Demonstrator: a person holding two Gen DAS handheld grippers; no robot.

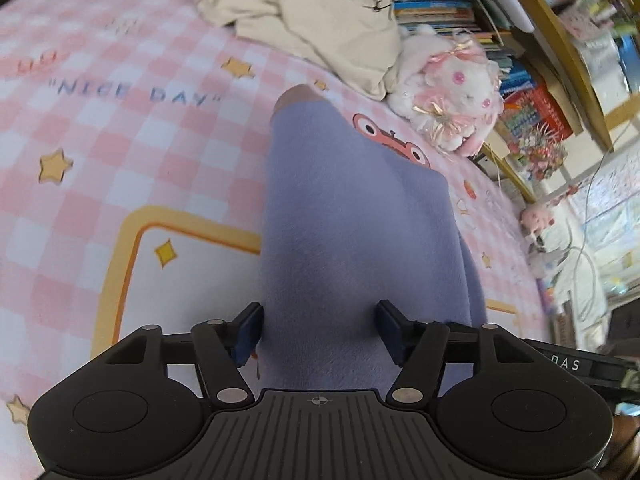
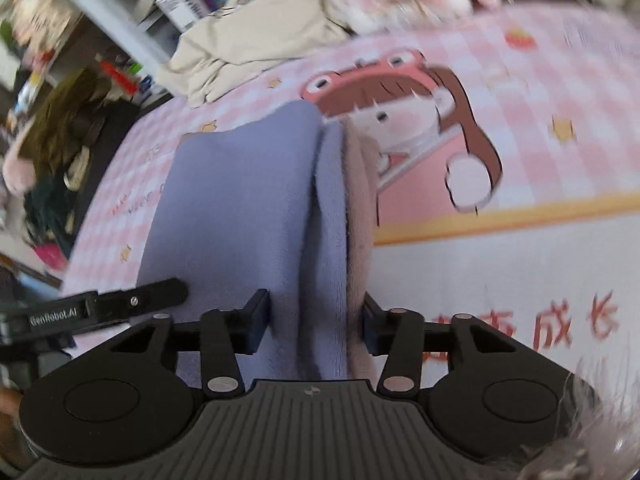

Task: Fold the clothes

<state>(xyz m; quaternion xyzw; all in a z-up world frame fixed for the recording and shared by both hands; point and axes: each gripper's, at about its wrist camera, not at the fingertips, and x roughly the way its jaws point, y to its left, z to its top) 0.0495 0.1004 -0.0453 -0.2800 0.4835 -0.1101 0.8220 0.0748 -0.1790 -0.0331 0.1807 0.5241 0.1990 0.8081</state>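
Soft even daylight, strong fisheye bending at edges, motion blur throughout the right wrist view

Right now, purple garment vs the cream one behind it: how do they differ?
The purple garment sits between the fingers of both the left gripper and right gripper, stretched out long; the cream garment lies crumpled and unheld at the bed's far edge. Purple is plain and fuzzy; cream carries a dark line print. Both are over the pink checked bedspread.

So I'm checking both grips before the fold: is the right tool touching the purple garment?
Touching. In the right wrist view, the right tool has the purple garment bunched between its fingers, cloth pressed against both pads.
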